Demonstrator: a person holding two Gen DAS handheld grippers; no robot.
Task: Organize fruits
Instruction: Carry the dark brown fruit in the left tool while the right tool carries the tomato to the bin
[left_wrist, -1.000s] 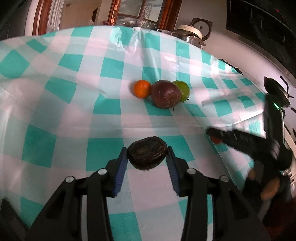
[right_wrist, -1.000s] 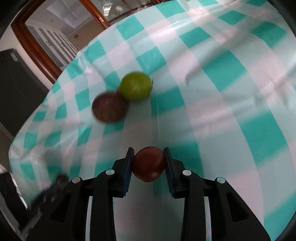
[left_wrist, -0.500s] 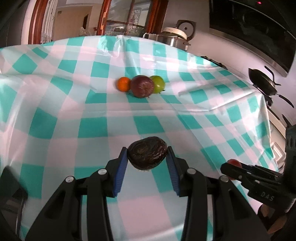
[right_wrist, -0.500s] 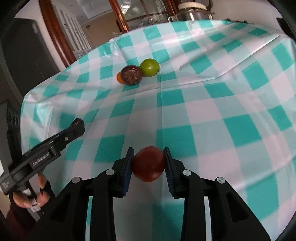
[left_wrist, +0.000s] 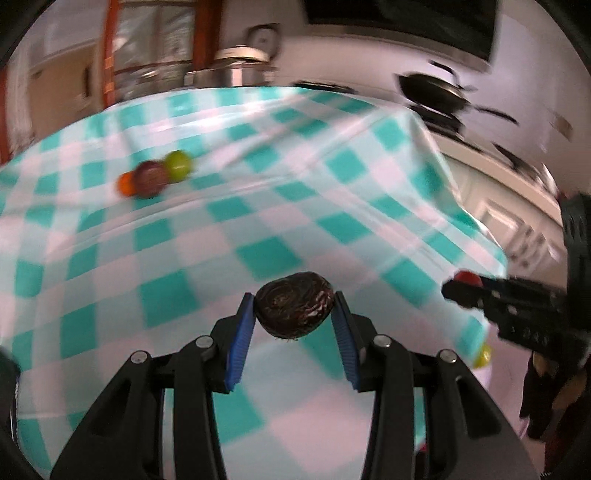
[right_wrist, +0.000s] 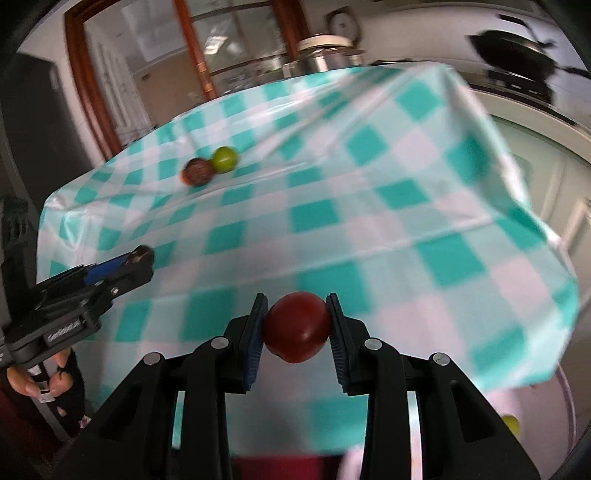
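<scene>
Left gripper (left_wrist: 294, 323): clamped across wrinkled dark fruit (left_wrist: 294, 309), aloft over checked cloth (left_wrist: 229, 229); light, leathery, squeezed mid-girth. Right gripper (right_wrist: 295, 326): closed on smooth red fruit (right_wrist: 296, 326); slippery, bruisable, gripped at widest part. Since earlier frame: both withdrawn farther from remaining fruit trio (left_wrist: 155, 177), grips unchanged.

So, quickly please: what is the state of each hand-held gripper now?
Left hand-held gripper: closed on the dark wrinkled fruit.
Right hand-held gripper: closed on the red fruit.
</scene>
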